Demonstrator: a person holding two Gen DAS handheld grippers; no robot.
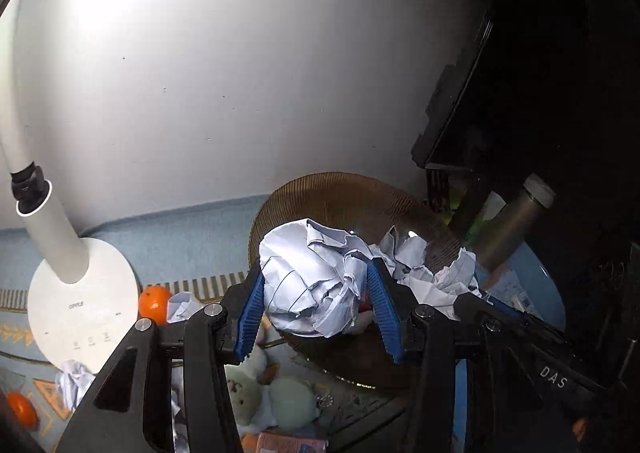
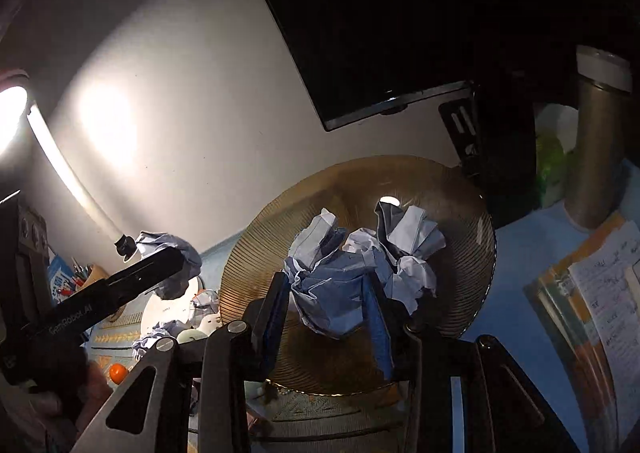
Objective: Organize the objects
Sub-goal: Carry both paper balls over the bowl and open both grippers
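My left gripper is shut on a crumpled white paper ball and holds it in front of a ribbed amber glass plate. The same ball and left gripper show at the left of the right wrist view. My right gripper is shut on another crumpled paper ball just above the plate. More crumpled paper lies in the plate. The right gripper's black body shows at the right of the left wrist view.
A white desk lamp base stands left, with oranges and loose paper wads beside it. Small plush toys lie below. A metal flask, a dark monitor and papers are on the right.
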